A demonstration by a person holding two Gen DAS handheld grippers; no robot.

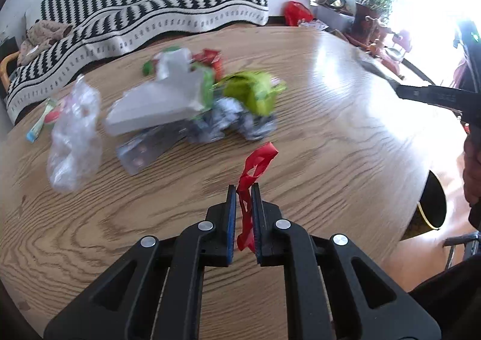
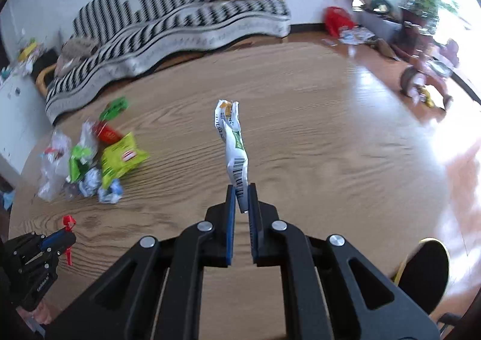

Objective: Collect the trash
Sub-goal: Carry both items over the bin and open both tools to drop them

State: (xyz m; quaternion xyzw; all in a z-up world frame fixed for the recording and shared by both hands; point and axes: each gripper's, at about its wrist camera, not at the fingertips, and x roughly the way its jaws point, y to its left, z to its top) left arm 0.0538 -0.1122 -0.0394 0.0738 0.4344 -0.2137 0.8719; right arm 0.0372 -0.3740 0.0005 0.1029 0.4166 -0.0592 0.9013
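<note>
Both grippers pinch litter above the round wooden table (image 1: 330, 135).

The left gripper (image 1: 243, 189) clamps a crumpled red ribbon scrap (image 1: 255, 165); the right gripper (image 2: 242, 189) clamps a twisted white barcoded wrapper (image 2: 234, 147). Beyond, the blurred pile of plastic wrappers (image 1: 186, 99) is indistinct.

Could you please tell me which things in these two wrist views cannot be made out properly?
- Left wrist view: the trash pile is motion-blurred; wrapper print is unreadable.
- Left wrist view: the black bin is hidden below the table edge; its contents cannot be seen.
- Right wrist view: the left gripper is cut off by the frame's left edge.
- Right wrist view: the white wrapper shows a barcode, but its text is too small.
</note>
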